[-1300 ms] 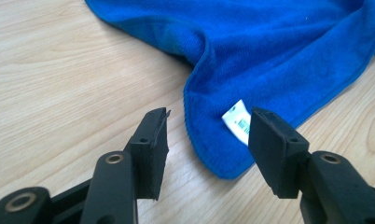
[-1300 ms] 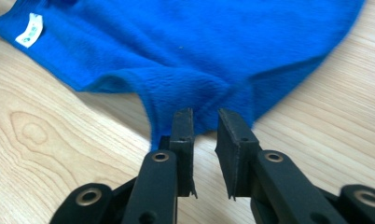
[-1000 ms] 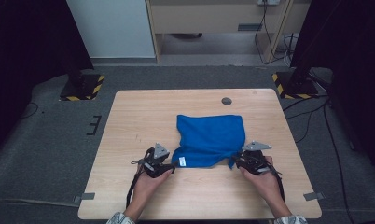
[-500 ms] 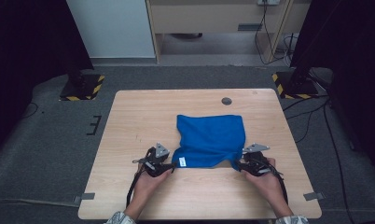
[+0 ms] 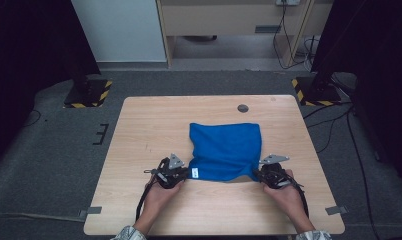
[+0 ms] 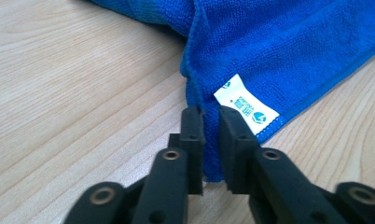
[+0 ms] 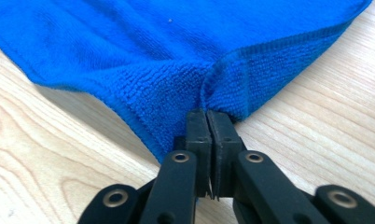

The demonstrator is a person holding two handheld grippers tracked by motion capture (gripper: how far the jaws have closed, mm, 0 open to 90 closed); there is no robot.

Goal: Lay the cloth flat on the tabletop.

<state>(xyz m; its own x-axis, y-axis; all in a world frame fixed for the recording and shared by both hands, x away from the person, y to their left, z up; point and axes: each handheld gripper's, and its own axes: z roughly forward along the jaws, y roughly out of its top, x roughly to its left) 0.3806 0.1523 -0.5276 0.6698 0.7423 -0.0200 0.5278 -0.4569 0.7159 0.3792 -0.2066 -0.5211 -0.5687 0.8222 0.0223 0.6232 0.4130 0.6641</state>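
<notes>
A blue cloth (image 5: 225, 150) lies folded on the wooden table (image 5: 139, 130), with a white label (image 6: 246, 103) by its near left corner. My left gripper (image 5: 186, 172) sits at that corner. Its jaws have just been closing and now pinch the cloth's (image 6: 288, 42) hemmed edge between the left gripper's (image 6: 211, 112) fingertips. My right gripper (image 5: 256, 172) is at the near right corner. Its jaws have also just closed. The right gripper (image 7: 207, 114) is shut tight on a bunched fold of the cloth (image 7: 153, 46). A hand holds each gripper from the table's near edge.
A small dark round disc (image 5: 243, 108) is set in the table near its far edge. Bare wood lies left, right and in front of the cloth. Stands with yellow-black striped bases (image 5: 89, 95) stand on the grey floor beyond the far corners.
Hands, grippers and cloth stay where they were. The high view is too small to show any change at the jaws.
</notes>
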